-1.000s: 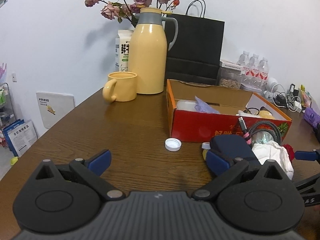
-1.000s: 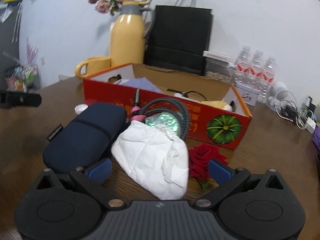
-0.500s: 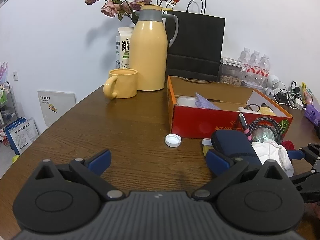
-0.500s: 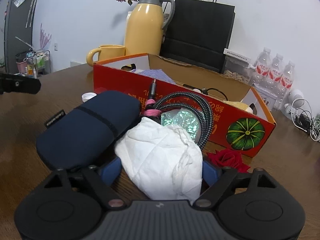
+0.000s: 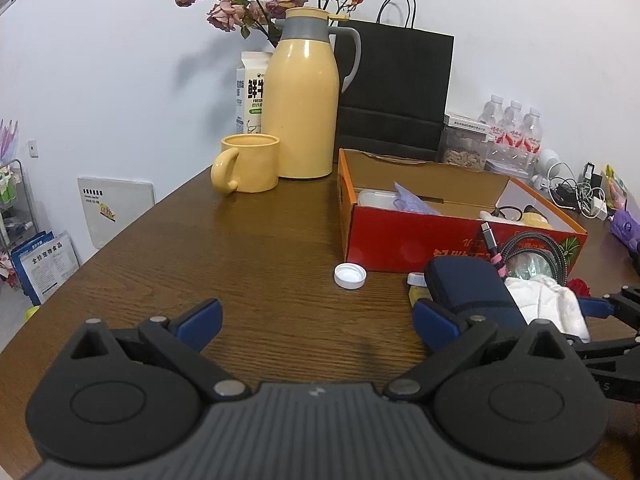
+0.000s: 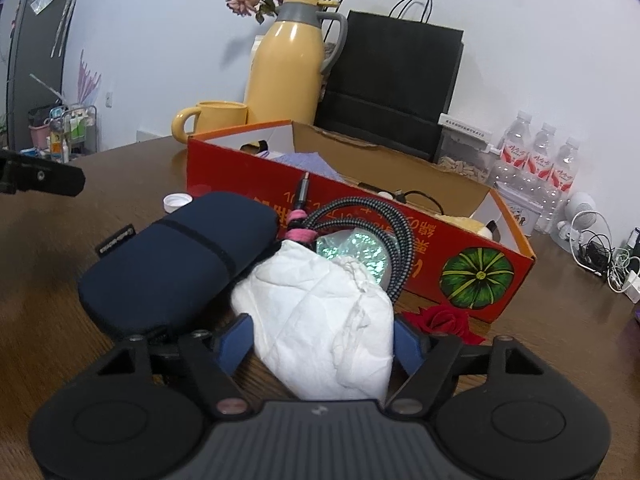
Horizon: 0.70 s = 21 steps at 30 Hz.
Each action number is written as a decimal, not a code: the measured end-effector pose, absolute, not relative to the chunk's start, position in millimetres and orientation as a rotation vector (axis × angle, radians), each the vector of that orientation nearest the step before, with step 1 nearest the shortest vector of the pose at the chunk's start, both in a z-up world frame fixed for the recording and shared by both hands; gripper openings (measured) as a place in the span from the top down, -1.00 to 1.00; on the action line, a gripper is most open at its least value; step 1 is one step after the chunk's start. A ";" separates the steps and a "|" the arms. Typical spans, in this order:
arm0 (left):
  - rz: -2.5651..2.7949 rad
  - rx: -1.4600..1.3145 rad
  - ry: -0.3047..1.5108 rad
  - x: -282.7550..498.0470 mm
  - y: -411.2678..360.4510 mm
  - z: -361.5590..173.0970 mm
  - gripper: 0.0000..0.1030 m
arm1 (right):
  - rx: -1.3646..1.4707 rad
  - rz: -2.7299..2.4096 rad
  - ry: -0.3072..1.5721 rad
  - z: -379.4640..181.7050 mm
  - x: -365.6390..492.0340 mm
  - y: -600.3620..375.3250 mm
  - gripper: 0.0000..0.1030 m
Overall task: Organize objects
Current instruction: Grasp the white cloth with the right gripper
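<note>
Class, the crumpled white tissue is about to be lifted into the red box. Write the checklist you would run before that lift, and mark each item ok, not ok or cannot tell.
1. Crumpled white tissue sits between the fingers of the right hand-held gripper, whose jaws have just been closing: ok.
2. Pads pressing firmly enough to hold it: cannot tell.
3. Navy pouch lies outside the grip, beside the left finger: ok.
4. Braided cable is free of the tissue: not ok, the tissue's far edge overlaps its coil.
5. Red box is open on top: ok.
6. Left hand-held gripper is open, empty and off to the side: ok.
</note>
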<state>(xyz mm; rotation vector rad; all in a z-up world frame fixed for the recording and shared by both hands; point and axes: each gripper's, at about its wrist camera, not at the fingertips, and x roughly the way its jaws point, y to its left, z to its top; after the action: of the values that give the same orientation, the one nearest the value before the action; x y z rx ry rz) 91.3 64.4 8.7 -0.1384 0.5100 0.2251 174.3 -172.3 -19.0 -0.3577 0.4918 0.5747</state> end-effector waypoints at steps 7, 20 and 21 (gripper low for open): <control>0.219 -0.138 0.516 91.1 62.7 7.6 -1.00 | -0.339 0.578 0.501 -18.6 174.1 -176.1 -0.16; 0.220 -0.142 0.523 89.9 62.9 5.7 -1.00 | -0.333 0.584 0.521 -19.5 175.6 -175.5 -0.54; 0.220 -0.144 0.524 89.9 63.2 5.1 -1.00 | -0.336 0.590 0.519 -19.6 174.9 -174.8 -0.55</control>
<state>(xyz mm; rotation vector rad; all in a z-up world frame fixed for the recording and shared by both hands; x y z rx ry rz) 89.9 63.2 5.1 -0.1435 0.5239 0.2200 174.9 -174.8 -19.6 -0.3363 0.5190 0.5896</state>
